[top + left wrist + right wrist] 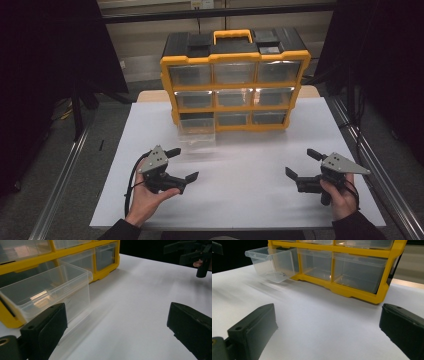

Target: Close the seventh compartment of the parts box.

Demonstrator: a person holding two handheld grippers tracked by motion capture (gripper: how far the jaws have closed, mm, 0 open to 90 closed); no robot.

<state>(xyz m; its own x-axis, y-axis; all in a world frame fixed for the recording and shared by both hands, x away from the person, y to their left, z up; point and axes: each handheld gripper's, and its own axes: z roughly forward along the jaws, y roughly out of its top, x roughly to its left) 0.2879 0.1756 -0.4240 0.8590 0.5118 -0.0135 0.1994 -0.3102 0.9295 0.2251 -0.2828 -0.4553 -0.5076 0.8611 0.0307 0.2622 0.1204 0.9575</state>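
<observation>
A yellow and black organiser (235, 85) with clear drawers stands at the back of the white table (240, 195). Its bottom-left drawer (197, 131) is pulled out and looks empty; the drawer (47, 292) is close in the left gripper view and the drawer (272, 263) is at the upper left in the right gripper view. My left gripper (183, 164) rests open in a hand, just in front of that drawer, holding nothing. My right gripper (303, 163) is open at the right, also holding nothing. The right gripper (192, 255) shows far off in the left gripper view.
A yellow carry handle (232, 35) tops the organiser. The other drawers (359, 267) are pushed in. Metal rails (370, 165) run along both sides of the table, with dark curtains beyond. White table surface lies between the two grippers.
</observation>
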